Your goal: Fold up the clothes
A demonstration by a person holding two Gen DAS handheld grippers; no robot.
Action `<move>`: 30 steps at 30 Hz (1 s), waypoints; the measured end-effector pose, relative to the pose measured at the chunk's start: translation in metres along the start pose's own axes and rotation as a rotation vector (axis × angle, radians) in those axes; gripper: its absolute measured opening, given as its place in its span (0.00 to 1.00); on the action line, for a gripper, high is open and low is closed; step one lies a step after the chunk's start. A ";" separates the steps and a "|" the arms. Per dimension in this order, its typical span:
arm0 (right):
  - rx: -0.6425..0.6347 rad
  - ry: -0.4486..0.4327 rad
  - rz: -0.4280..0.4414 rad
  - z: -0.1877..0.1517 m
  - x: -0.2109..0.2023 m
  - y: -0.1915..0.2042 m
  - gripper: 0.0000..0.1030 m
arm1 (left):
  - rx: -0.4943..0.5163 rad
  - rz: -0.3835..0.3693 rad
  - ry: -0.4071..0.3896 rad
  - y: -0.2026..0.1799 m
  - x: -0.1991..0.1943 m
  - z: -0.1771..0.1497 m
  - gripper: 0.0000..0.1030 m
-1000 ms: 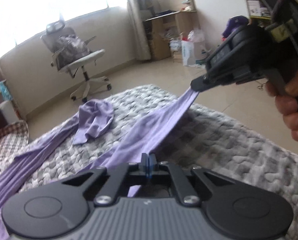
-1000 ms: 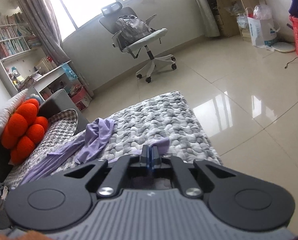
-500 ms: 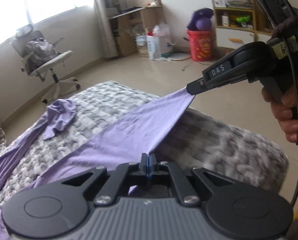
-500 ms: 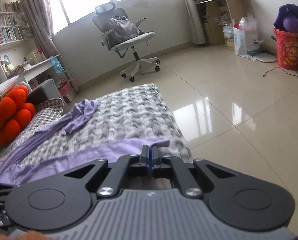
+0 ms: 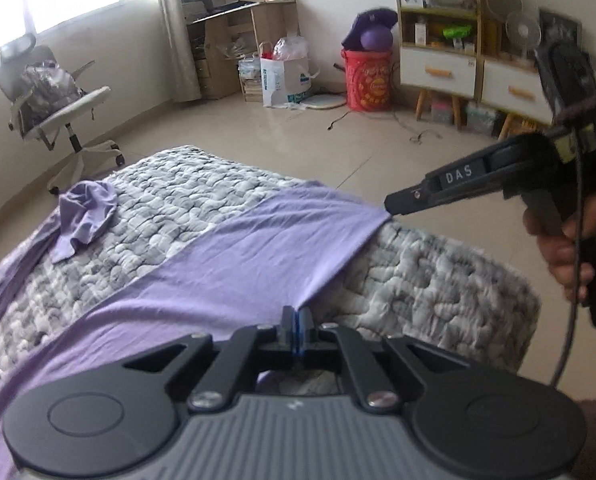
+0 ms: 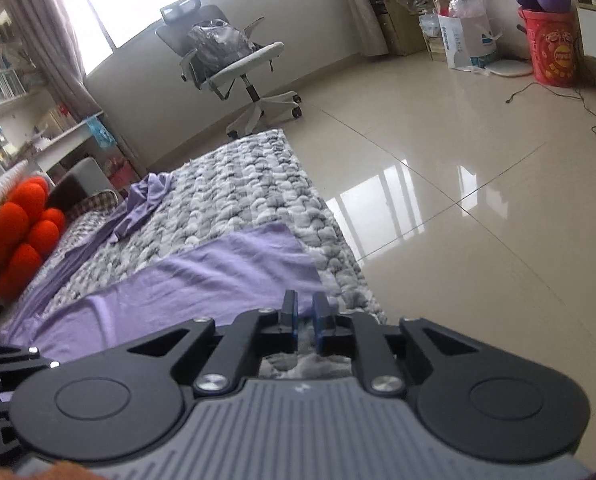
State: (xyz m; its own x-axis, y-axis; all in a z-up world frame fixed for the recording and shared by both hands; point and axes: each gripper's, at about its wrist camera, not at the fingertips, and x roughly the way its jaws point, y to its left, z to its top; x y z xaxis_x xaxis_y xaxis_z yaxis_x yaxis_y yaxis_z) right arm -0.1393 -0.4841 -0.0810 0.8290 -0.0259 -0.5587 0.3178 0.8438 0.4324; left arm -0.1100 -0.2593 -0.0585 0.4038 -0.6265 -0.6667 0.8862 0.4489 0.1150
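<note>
A lilac garment [image 5: 257, 248] lies spread flat across the grey quilted bed cover [image 5: 438, 288]. One sleeve is bunched up [image 5: 85, 216] further back. My left gripper [image 5: 296, 320] is shut on the garment's near hem corner. In the left wrist view my right gripper [image 5: 390, 204] touches the other hem corner at the bed's edge, with a person's hand [image 5: 566, 248] on its handle. In the right wrist view my right gripper [image 6: 305, 320] has its fingers slightly apart. The garment [image 6: 217, 276] lies flat just in front of them, and grey cover shows in the gap.
An office chair [image 5: 57, 104] with a bag on it stands beyond the bed. A red bucket [image 5: 368, 80], a paper bag and shelving line the far wall. Orange cushions [image 6: 21, 232] sit at the bed's left. Cables trail on the tiled floor [image 6: 478, 200] to the right.
Both grippers came down and spread the hem flat onto the bed, where it had hung stretched in the air. The right gripper's fingers have parted.
</note>
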 end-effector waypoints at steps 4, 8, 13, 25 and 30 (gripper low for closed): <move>-0.012 -0.018 0.030 0.010 0.001 0.001 0.23 | -0.027 -0.057 -0.031 0.005 -0.010 -0.001 0.04; -0.067 -0.040 0.045 0.019 0.014 0.011 0.43 | 0.000 -0.053 -0.032 0.002 -0.010 -0.003 0.12; -0.077 -0.027 0.061 0.027 0.045 0.011 0.43 | 0.008 -0.042 -0.020 0.001 -0.003 -0.010 0.14; -0.171 -0.121 -0.059 0.034 0.045 0.018 0.02 | -0.030 -0.072 -0.038 0.007 -0.001 -0.012 0.20; -0.194 -0.049 -0.101 0.032 0.063 0.015 0.02 | -0.045 -0.058 -0.039 0.011 -0.006 -0.012 0.23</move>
State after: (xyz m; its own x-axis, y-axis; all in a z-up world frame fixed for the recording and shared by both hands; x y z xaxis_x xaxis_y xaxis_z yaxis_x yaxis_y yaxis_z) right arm -0.0679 -0.4900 -0.0868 0.8203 -0.1381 -0.5550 0.3103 0.9226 0.2291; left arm -0.1056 -0.2428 -0.0616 0.3613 -0.6762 -0.6421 0.8977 0.4385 0.0433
